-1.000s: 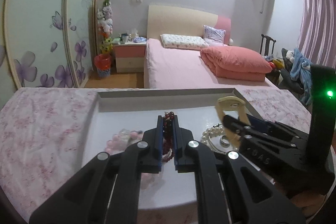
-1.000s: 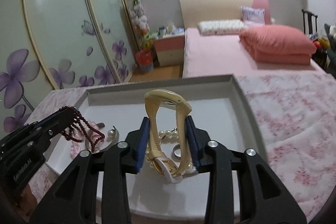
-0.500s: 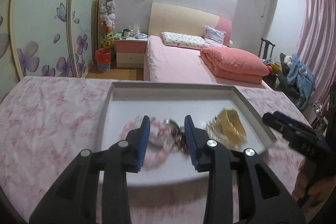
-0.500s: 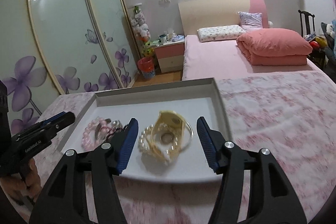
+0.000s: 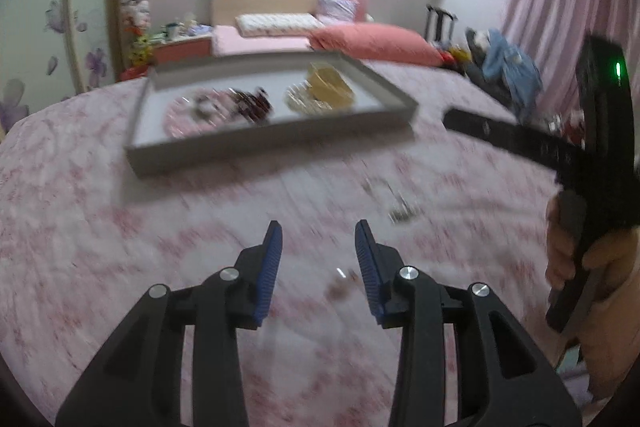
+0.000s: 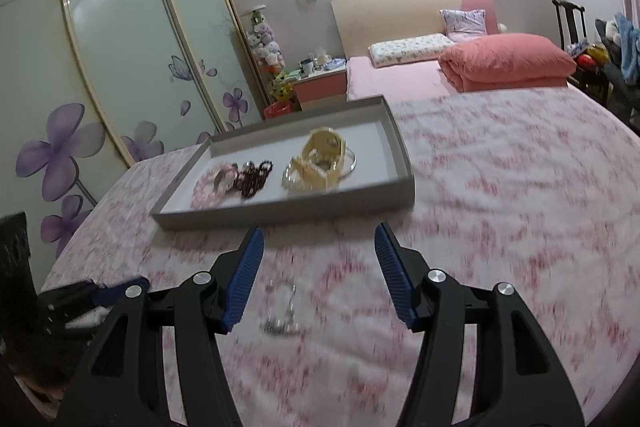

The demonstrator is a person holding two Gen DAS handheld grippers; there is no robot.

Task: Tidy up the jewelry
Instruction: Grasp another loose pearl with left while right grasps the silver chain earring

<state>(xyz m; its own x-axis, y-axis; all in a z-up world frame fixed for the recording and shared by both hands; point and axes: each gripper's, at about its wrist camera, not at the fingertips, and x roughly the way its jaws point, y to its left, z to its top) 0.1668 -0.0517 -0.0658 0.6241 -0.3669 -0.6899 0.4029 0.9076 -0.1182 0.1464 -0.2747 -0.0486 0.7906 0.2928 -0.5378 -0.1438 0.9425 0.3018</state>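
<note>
While both sit empty, left tongs (image 5: 318, 250) and right tongs (image 6: 319, 259) gape wide | grey rectangular tray (image 6: 288, 211) lies lengthwise left-right | beaded bracelets (image 6: 234, 181), cream watch (image 6: 322, 157) inside | small blurry metal piece (image 6: 280, 323) near tray on floral cloth (image 6: 500, 207)

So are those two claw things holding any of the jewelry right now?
No. The left gripper and the right gripper are both open with nothing between their fingers. The bracelets lie in the tray.
</note>
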